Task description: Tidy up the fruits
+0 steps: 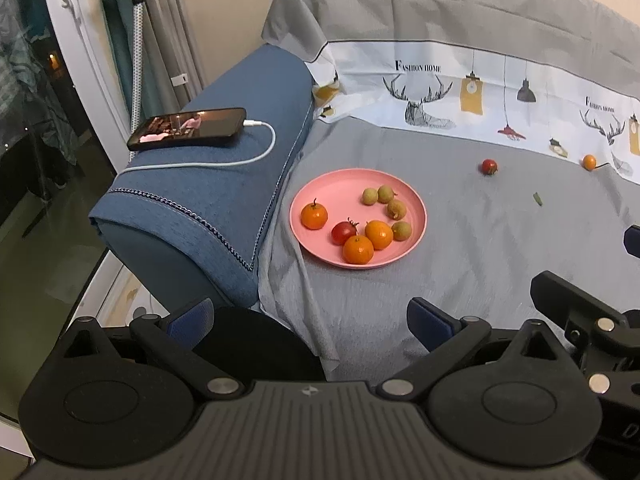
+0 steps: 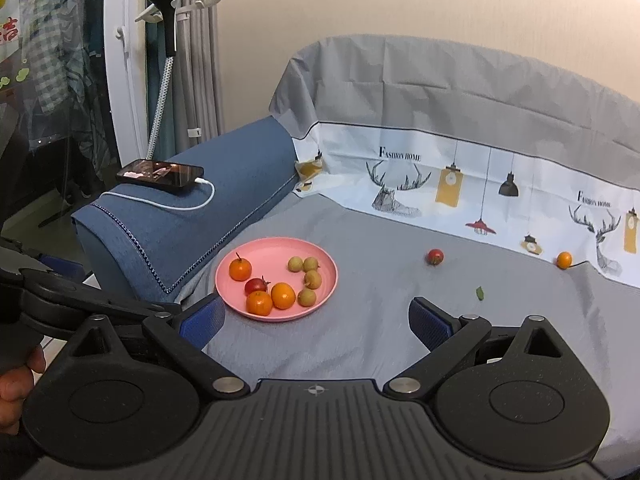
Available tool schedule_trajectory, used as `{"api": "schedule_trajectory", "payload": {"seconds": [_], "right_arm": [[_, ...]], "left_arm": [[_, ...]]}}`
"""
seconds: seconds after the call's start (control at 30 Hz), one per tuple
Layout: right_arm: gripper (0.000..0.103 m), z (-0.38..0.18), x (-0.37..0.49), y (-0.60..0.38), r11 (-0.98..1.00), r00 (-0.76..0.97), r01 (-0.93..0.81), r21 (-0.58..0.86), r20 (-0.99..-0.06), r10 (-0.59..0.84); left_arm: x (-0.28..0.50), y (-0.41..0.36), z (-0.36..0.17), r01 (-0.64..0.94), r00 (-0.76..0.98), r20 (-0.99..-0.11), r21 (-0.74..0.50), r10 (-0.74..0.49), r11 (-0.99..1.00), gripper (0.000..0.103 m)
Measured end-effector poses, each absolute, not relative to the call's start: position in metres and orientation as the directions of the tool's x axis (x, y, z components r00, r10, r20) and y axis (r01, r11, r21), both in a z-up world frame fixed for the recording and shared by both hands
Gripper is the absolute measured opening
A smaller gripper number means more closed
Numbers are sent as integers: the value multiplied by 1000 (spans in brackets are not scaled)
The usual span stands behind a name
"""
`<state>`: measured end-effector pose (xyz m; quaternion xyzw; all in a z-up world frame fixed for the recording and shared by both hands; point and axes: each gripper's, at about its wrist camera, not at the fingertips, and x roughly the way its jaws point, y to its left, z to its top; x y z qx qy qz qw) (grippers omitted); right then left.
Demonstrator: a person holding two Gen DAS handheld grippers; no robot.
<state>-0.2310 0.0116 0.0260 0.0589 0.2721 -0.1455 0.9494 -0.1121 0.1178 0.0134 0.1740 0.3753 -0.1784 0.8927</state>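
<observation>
A pink plate (image 1: 344, 178) (image 2: 276, 250) sits on the grey cloth and holds three small oranges, one red tomato (image 1: 344, 233) (image 2: 255, 285) and several green-brown fruits. A loose tomato (image 1: 489, 166) (image 2: 435, 256) and a loose orange (image 1: 589, 161) (image 2: 564, 259) lie farther back right near the printed cloth. My left gripper (image 1: 312, 316) is open and empty, well in front of the plate. My right gripper (image 2: 318, 316) is open and empty, just in front of the plate's near rim.
A blue sofa armrest (image 1: 224, 160) (image 2: 192, 216) left of the plate carries a phone (image 1: 188, 128) (image 2: 160, 173) on a white charging cable. A small green leaf (image 1: 537, 199) (image 2: 479, 293) lies on the cloth. The right gripper's body shows at the left wrist view's right edge (image 1: 580, 320).
</observation>
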Motion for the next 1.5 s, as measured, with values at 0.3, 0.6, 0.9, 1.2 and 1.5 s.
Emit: {"api": "schedule_trajectory", "payload": {"seconds": [0.3,0.6,0.9,1.2,1.5], "right_arm": [[99,9,-222,-7,940,791,330,82,-567,-229],[99,-18,-215,-54,891,747,423,165,-620,-240],[100,-54,-217,-163,743,624,656,131,-649,-435],[100,-100,-170,-338,588,487,809,-13,-544,-683],[100,-177,-93,-513,551,439,835,19,-627,-644]], "left_arm": [[-102,98,-1,469,631,-762,224,-147,855,103],[-80,62,-25,513,580,-809,279,-88,812,103],[-26,-31,-43,563,521,-845,233,-121,793,103],[58,-174,-90,578,514,-832,157,-208,801,103],[114,-275,-163,637,463,-857,143,-227,758,103]]}}
